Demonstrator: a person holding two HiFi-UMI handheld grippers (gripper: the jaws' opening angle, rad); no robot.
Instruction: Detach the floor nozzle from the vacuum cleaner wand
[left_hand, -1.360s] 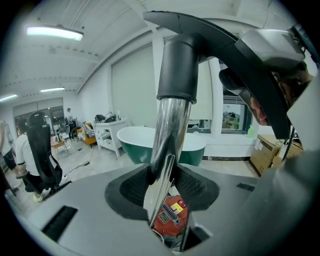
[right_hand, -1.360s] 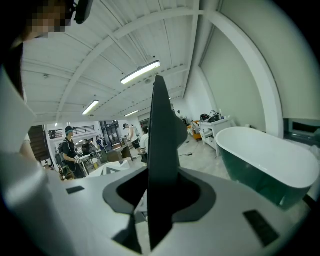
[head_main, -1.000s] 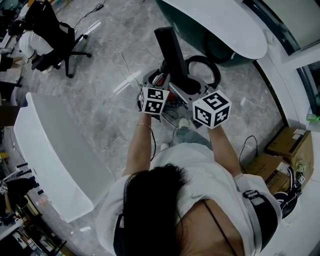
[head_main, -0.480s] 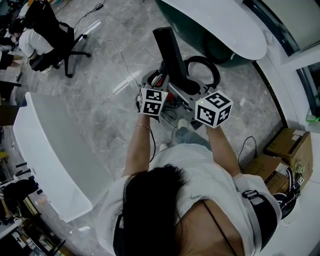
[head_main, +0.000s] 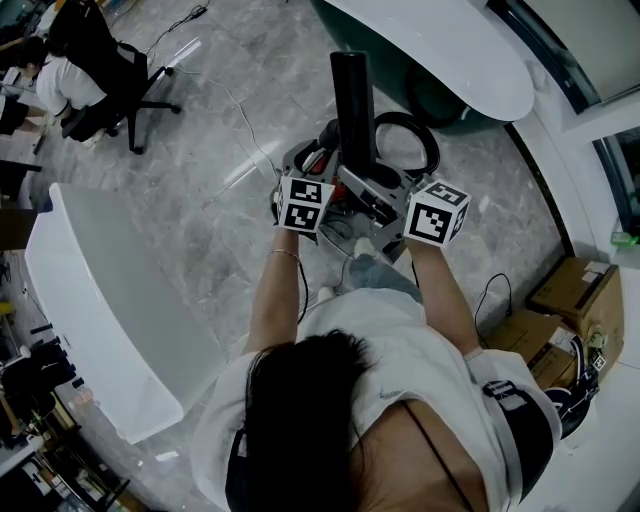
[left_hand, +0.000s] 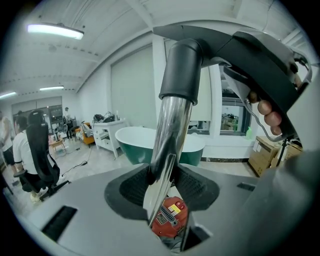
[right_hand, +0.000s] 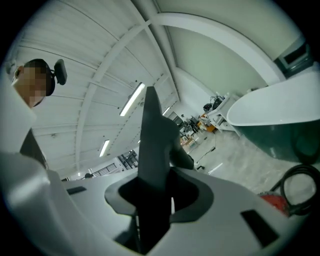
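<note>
While the left claw (left_hand: 162, 187) stays clamped, jaws partly apart, on the shiny chrome metal wand (left_hand: 167, 130) and keeps it where it was, the right claw (right_hand: 155, 200) has rolled at the wrist. Its jaws have just been closing tighter on the long, flat black plastic floor nozzle (head_main: 352, 100), which stands between them.

In the head view the floor nozzle leaned to the left a second ago; now it points straight toward the far side. It is raised off the grey marble floor (head_main: 200, 200), over the red rounded vacuum body (head_main: 318, 158) and the black looped hose (head_main: 405, 117).

In the left gripper view the nozzle's dark grey round collar (left_hand: 181, 70) still sleeves the upper end of the wand, so the two parts are not yet apart. The twist looks like an attempt to loosen that joint. What remains, as I judge it, is a pull along the tube while the left claw braces. The likely trouble is the smooth chrome sliding through that claw instead of the collar letting go.
</note>
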